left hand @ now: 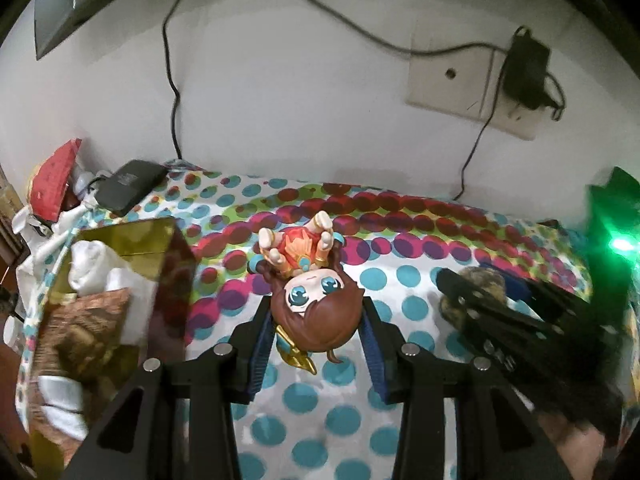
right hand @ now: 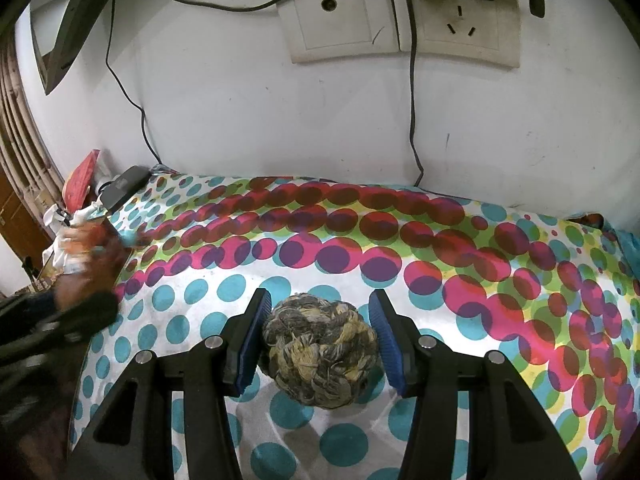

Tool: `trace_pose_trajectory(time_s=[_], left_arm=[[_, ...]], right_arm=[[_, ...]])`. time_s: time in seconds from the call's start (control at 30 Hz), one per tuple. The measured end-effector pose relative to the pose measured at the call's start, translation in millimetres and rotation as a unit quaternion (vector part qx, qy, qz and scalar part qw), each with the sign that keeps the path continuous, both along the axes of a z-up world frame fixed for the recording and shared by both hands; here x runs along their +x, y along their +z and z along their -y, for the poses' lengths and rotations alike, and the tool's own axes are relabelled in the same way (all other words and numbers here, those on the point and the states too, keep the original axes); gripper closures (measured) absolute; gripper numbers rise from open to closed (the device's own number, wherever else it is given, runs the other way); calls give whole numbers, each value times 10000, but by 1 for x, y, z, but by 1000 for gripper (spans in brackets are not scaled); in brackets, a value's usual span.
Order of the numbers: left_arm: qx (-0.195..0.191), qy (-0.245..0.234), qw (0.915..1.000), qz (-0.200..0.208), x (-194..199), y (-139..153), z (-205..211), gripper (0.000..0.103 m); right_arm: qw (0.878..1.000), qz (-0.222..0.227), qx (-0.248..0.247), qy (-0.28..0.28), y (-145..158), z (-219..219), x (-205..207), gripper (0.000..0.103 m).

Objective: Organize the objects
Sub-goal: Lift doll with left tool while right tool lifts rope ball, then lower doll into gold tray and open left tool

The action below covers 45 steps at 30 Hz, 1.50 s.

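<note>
Left tool [left hand: 316,312] pinching big-headed brown-haired figurine [left hand: 308,280], right tool [right hand: 320,338] prob. gripping grey-yellow rope ball [right hand: 320,350]

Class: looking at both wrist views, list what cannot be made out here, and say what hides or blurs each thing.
- Gold open-topped box, left wrist view: contents motion-blurred.
- Left gripper, right wrist view: smeared; its load unreadable.
- Grey-and-yellow woven rope ball, right wrist view: pad contact unclear.
- Big-headed brown-haired toy figurine, left wrist view: back hidden.
</note>
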<state>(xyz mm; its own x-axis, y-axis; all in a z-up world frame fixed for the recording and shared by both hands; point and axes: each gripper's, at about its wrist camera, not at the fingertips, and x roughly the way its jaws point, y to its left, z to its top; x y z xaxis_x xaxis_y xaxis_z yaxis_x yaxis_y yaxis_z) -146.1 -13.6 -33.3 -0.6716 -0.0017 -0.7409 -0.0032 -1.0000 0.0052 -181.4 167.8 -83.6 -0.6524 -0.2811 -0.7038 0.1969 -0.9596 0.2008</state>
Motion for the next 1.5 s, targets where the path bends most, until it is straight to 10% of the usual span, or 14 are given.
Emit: trace_pose_trajectory(time_s=[0.67, 1.5], left_arm=[[52, 419, 9988, 244, 4, 30, 134, 61], [-202, 401, 9952, 868, -47, -11, 153, 60]], right_arm=[[10000, 4, 88, 16, -2, 4, -1, 54], [9999, 10, 153, 32, -2, 7, -2, 54]])
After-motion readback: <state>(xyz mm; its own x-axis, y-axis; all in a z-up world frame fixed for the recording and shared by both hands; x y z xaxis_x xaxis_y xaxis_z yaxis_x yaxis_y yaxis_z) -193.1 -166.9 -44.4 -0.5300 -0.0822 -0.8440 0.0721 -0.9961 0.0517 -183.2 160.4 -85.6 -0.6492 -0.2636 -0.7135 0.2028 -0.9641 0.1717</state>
